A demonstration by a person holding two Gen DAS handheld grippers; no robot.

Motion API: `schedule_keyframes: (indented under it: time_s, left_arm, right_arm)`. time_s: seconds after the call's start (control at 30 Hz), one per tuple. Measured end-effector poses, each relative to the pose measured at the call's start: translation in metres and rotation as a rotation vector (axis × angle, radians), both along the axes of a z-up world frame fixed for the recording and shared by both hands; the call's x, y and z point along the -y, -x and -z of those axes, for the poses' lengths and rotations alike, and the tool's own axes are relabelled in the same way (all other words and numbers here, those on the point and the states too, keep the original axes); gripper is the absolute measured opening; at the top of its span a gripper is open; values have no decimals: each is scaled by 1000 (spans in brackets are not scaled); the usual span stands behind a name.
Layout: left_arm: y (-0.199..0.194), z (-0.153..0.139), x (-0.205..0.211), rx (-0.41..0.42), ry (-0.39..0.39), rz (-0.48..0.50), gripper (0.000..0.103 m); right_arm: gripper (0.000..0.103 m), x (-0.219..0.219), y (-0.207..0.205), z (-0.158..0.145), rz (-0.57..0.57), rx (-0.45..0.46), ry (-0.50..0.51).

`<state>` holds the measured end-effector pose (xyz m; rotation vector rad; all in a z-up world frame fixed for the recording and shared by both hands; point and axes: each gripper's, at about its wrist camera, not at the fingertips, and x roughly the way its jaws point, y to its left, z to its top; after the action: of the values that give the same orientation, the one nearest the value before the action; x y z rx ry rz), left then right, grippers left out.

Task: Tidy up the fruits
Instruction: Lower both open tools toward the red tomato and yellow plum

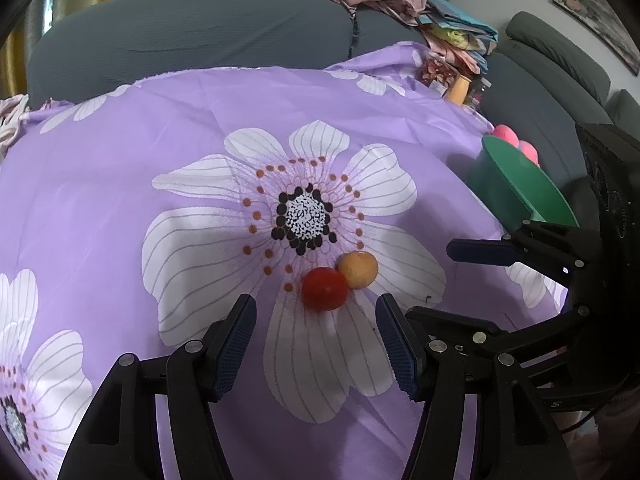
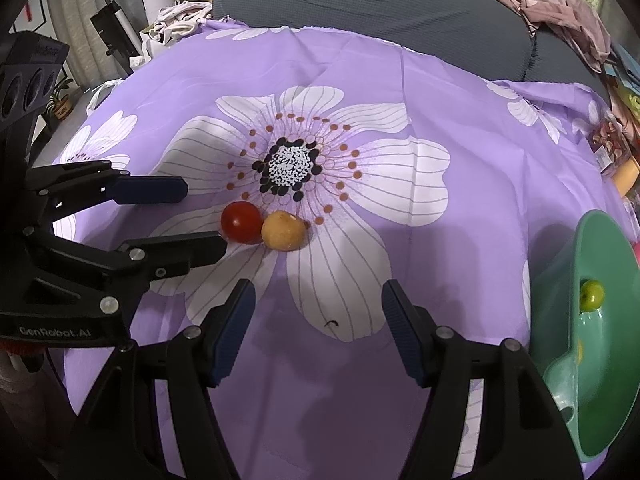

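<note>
Both fisheye views are evenly and softly lit, neither dim nor harsh. The purple floral cloth (image 1: 120, 200) shows good colour with a faint sheen at its left. Soft shadows lie on the cloth near the camera, and a darker one sits beside the green bowl (image 2: 600, 280) at right. The red fruit (image 1: 324, 289) looks slightly blurred in the left view, sharper in the right. Straight lines bow strongly toward the edges, and black vignetting fills the corners. The far background is soft and smeared.
</note>
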<state>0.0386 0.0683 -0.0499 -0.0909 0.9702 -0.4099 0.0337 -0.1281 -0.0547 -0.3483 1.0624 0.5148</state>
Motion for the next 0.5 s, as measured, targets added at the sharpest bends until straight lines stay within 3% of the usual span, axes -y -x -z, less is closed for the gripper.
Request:
schedule_keyframes:
  time_s: [0.5]
  left_arm:
    - [-9, -1, -6, -24, -22, -24, 62]
  right_arm:
    - [66, -8, -15, 10, -32, -20, -33]
